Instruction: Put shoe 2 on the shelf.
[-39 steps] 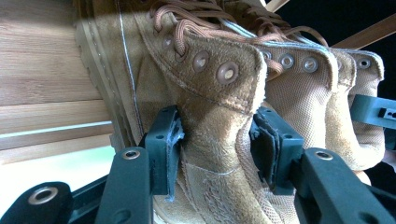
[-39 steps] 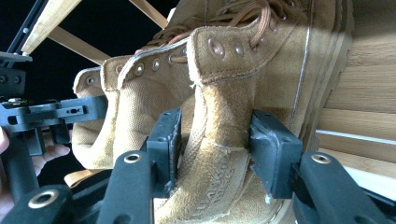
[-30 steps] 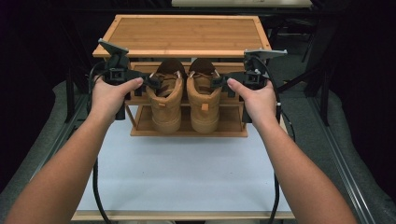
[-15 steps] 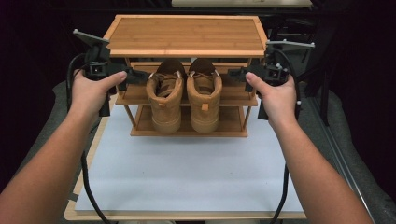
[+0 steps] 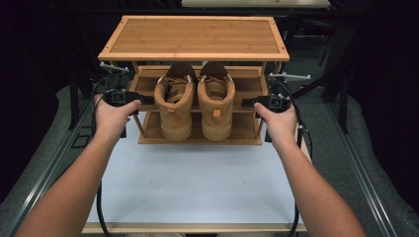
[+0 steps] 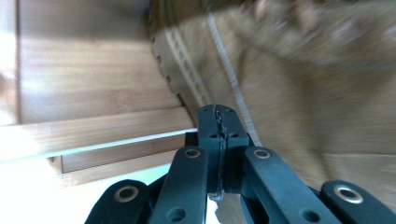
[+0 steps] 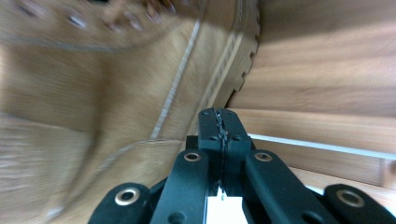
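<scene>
White tabletop (image 5: 197, 187) carries a bamboo shoe rack (image 5: 192, 37) with two tan boots (image 5: 195, 101) on its middle shelf; left gripper (image 5: 146, 100) and right gripper (image 5: 245, 102), jaws clenched empty, flank the boots.

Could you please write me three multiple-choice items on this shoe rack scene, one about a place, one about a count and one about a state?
1. Where do the boots sit on the rack?
A. top board
B. middle shelf
C. white table

2. How many boots are there?
A. one
B. two
C. three

3. How do the jaws of the left gripper and the right gripper stand?
A. both shut
B. both open
C. one open

Answers: 1 B, they rest under the top board; 2 B, a pair side by side; 3 A, each gripper view shows jaws pressed together.
</scene>
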Tool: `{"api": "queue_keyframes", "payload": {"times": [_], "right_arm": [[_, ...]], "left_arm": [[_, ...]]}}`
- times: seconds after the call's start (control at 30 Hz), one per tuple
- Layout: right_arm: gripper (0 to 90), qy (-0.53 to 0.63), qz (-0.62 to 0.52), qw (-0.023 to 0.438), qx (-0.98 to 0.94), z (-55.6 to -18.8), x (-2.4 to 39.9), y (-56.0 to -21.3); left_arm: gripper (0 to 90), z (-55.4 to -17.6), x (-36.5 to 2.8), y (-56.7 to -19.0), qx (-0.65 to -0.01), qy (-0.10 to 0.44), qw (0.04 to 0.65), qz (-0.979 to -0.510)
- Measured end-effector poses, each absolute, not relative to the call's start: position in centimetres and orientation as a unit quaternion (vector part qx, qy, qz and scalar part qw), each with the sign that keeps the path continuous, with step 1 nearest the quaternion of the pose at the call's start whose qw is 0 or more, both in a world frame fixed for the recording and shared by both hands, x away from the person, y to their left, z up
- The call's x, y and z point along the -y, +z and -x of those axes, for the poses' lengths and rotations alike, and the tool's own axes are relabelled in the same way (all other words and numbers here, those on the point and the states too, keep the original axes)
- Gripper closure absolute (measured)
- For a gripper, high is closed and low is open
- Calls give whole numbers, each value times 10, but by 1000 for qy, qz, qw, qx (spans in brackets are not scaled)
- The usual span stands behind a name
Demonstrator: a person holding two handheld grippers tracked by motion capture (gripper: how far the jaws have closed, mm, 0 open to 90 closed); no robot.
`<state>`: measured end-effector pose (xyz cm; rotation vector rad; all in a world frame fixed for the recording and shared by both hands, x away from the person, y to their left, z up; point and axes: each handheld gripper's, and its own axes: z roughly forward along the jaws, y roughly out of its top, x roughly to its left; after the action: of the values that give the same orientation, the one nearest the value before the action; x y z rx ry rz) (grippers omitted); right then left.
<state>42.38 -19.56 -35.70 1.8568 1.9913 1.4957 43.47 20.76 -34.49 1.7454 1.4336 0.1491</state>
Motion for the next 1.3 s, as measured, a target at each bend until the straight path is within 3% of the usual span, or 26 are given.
{"api": "queue_keyframes", "payload": {"times": [0.33,0.5,0.9,1.1,1.3], "right_arm": [[900,492,-602,11,-629,-434,173,-391],[900,481,-604,30,-635,-431,166,-387],[900,467,-613,42,-636,-431,161,-381],[900,498,-605,24,-621,-429,162,-378],[900,482,-612,52,-624,-439,163,-368]], "left_arm": [[900,-440,-194,-369,-570,82,427,-697],[900,-441,-191,-371,-572,55,441,-690],[900,-446,-180,-366,-573,54,426,-698],[900,-447,-186,-360,-570,51,447,-688],[900,-456,-181,-358,-571,44,447,-687]]}}
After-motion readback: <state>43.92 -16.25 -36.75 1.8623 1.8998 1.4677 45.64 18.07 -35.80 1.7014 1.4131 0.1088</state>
